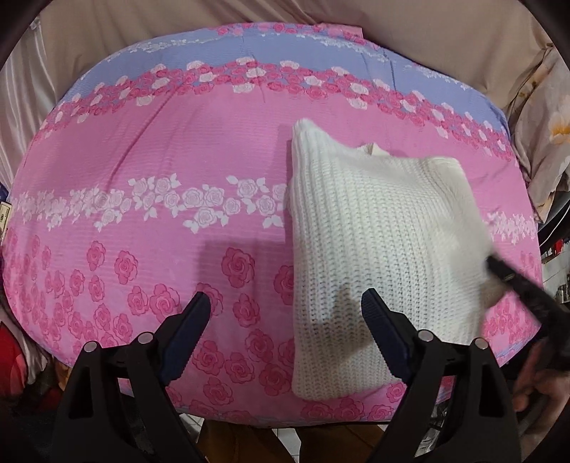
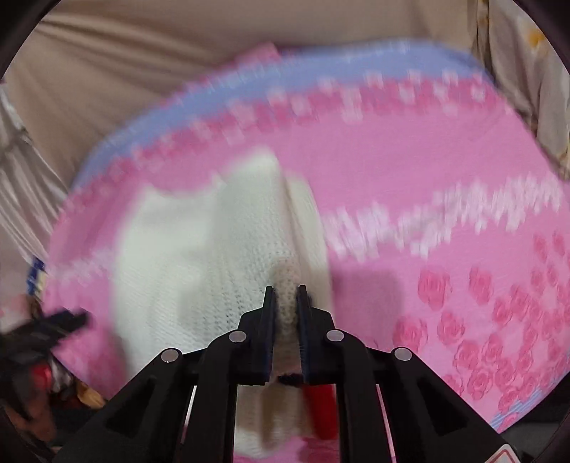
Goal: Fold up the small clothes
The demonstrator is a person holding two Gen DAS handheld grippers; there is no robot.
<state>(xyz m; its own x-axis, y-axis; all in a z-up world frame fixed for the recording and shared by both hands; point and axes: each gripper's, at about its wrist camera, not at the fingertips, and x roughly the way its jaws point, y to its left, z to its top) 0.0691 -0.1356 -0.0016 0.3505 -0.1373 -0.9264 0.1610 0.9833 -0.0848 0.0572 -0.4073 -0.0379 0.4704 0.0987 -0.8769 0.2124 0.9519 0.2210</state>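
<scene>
A white knitted sweater [image 1: 384, 256] lies on a bed with a pink cover [image 1: 149, 171] that has roses printed on it. The far end of the cover has a light purple band. The sweater sits toward the right side of the cover in the left wrist view. It looks folded into a tall block shape, with one narrow part sticking up at the far left corner. Its near edge lies close to the near edge of the bed.

The left gripper [image 1: 285, 310] hangs over the near part of the bed. Its jaws are wide apart and hold nothing. The left finger is over bare pink cover. The right finger is in front of the lower left part of the sweater. I cannot tell if it touches the knit.

The right gripper [image 2: 285, 292] has its jaws squeezed onto a thick fold of the sweater [image 2: 199, 256]. The white knit is bunched up between the two fingers and sticks out above their tips. This grip is at the right edge of the sweater. In the left wrist view the right gripper [image 1: 498, 270] shows as a dark blurry bar at that right edge. The right wrist view is very blurry away from the jaws.

Beige cloth [image 1: 249, 14] hangs behind the bed. A flowered cloth [image 1: 548, 135] is at the far right.
</scene>
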